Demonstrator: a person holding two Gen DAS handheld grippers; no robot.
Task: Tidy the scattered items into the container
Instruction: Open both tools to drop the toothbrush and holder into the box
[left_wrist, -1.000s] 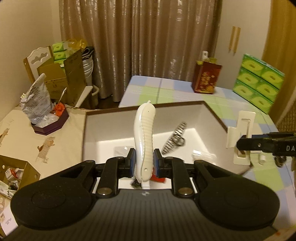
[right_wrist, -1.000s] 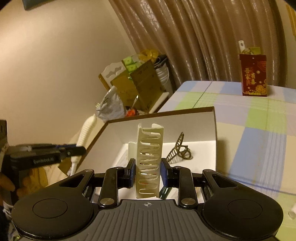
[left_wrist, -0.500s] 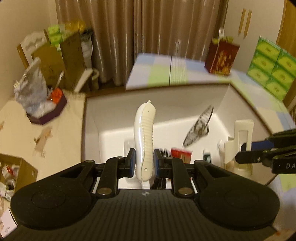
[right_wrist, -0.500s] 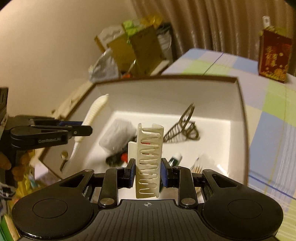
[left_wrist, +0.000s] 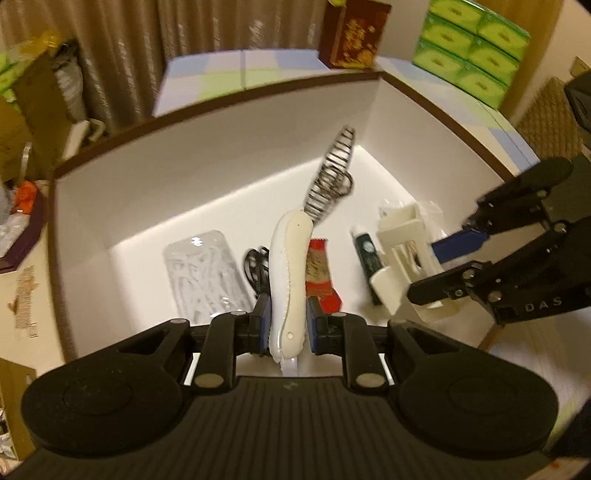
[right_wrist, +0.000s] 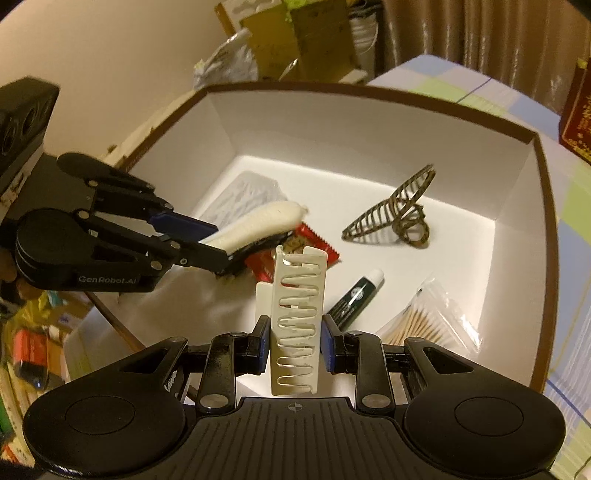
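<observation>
A: Where are your items relative to the box (left_wrist: 221, 155)?

B: Your left hand-held gripper (left_wrist: 286, 325) clamps the white handle (left_wrist: 288, 266), your right hand-held gripper (right_wrist: 295, 336) the slotted holder (right_wrist: 297, 325); both hang above the box floor, long axes pointing in.

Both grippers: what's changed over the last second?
Both tipped down over the white box. The left gripper still clamps the white ribbed handle; the right gripper still clamps the cream slotted holder. Nothing released; box contents unmoved.
</observation>
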